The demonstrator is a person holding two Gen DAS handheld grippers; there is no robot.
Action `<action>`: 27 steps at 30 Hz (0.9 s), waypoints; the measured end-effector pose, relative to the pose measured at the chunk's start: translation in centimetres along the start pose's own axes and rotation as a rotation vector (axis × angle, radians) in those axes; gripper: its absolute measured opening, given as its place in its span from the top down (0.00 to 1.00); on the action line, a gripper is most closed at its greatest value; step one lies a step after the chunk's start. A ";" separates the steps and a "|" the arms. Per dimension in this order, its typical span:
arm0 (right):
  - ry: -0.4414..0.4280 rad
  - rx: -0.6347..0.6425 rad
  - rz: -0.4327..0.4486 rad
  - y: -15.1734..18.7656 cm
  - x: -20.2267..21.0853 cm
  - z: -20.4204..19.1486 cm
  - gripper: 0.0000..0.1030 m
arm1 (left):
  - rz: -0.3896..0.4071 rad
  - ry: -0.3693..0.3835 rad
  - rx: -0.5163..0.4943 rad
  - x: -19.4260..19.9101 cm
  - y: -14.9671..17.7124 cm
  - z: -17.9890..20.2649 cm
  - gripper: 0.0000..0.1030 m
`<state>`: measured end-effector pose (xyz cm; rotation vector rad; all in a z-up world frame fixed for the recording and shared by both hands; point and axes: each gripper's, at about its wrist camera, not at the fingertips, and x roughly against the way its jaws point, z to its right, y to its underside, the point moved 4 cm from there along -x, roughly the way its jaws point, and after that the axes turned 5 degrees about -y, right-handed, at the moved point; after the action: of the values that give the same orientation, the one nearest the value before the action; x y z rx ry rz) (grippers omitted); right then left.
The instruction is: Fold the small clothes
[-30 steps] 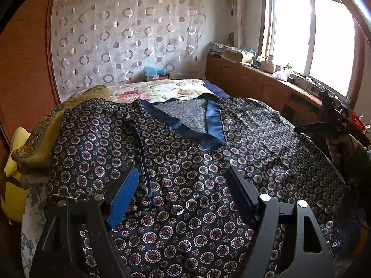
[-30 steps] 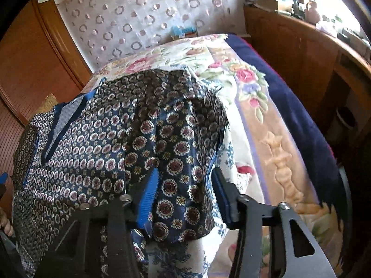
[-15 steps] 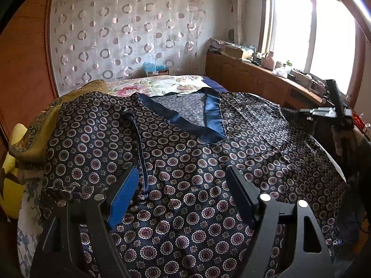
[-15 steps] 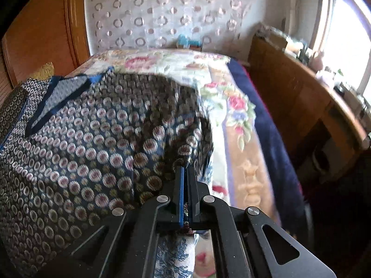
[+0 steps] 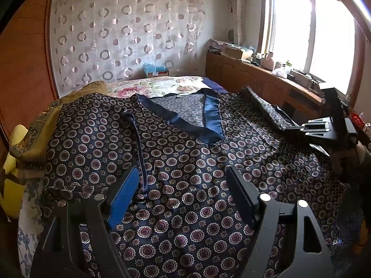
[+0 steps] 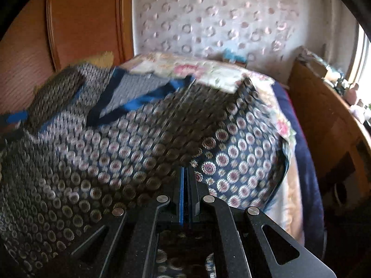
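Observation:
A dark blue patterned top [image 5: 190, 162] with a plain blue V-neck band [image 5: 208, 115] lies spread face up on the bed. My left gripper [image 5: 183, 185] hovers open over its lower front, nothing between the fingers. At the right edge of the left wrist view my right gripper [image 5: 287, 127] is shut on the garment's right sleeve and lifts it off the bed. In the blurred right wrist view the right gripper [image 6: 186, 173] pinches the patterned top [image 6: 139, 139], its sleeve [image 6: 243, 143] raised and curling inward.
The floral bedspread [image 5: 162, 85] shows beyond the top. A yellow-gold cloth and pillow [image 5: 30, 139] lie at the bed's left edge. A wooden cabinet [image 5: 266, 81] with clutter runs under the window on the right. A wooden wardrobe [image 6: 81, 23] stands left; a patterned curtain hangs behind.
The right gripper closed on the sleeve edge, then rolled and carried it up and inward over the garment. The left gripper stayed put and open.

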<state>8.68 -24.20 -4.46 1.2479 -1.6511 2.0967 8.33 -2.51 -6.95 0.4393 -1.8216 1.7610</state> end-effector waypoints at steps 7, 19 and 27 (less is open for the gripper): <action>0.014 -0.048 -0.015 -0.7 -0.5 1.5 0.88 | 0.011 -0.002 0.001 0.2 0.0 0.0 0.24; 0.109 -0.190 0.089 -1.0 3.8 7.3 0.51 | 0.023 -0.004 0.005 0.7 -0.2 0.2 0.24; 0.123 -0.250 -0.035 0.8 -0.3 9.8 0.51 | 0.004 -0.007 -0.004 0.3 0.1 0.6 0.24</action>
<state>13.18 -32.95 -5.06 1.0412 -1.7567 1.8380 7.89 -3.07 -6.81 0.4402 -1.8316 1.7605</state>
